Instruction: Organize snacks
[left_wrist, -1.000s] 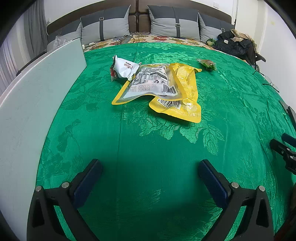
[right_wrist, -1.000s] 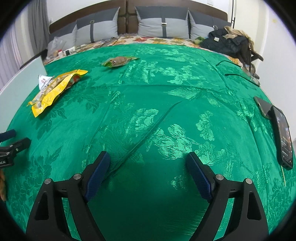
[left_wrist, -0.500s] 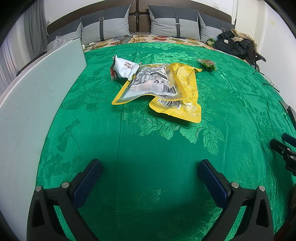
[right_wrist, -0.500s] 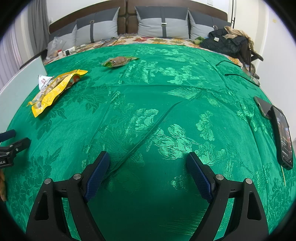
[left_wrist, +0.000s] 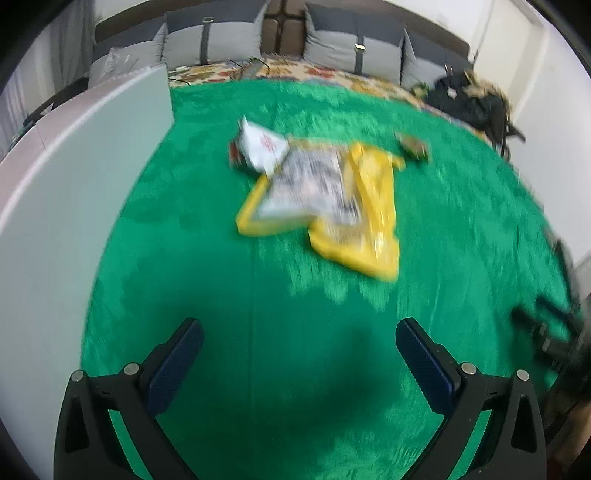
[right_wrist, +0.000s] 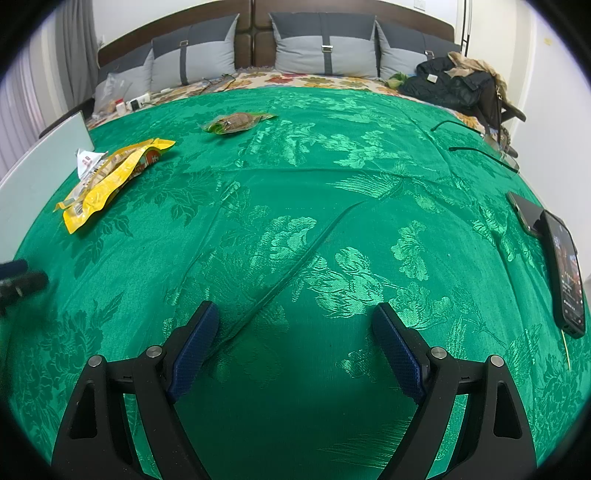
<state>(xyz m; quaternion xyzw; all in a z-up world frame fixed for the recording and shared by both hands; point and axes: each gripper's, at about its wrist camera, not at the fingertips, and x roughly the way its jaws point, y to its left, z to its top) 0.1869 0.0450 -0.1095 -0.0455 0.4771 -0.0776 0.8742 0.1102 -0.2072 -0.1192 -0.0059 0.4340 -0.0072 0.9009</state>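
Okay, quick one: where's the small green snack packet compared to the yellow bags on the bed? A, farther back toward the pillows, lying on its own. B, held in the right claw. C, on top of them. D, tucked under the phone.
A: the small green snack packet lies alone on the green bedspread, beyond the yellow bags toward the pillows.

Both my wrist cams sit low, facing headboard; L blurred, both share yellow snack bags (left_wrist: 325, 199) (right_wrist: 107, 181).

Floral green bedspread (right_wrist: 295, 192), yellow snack bags (right_wrist: 107, 181)
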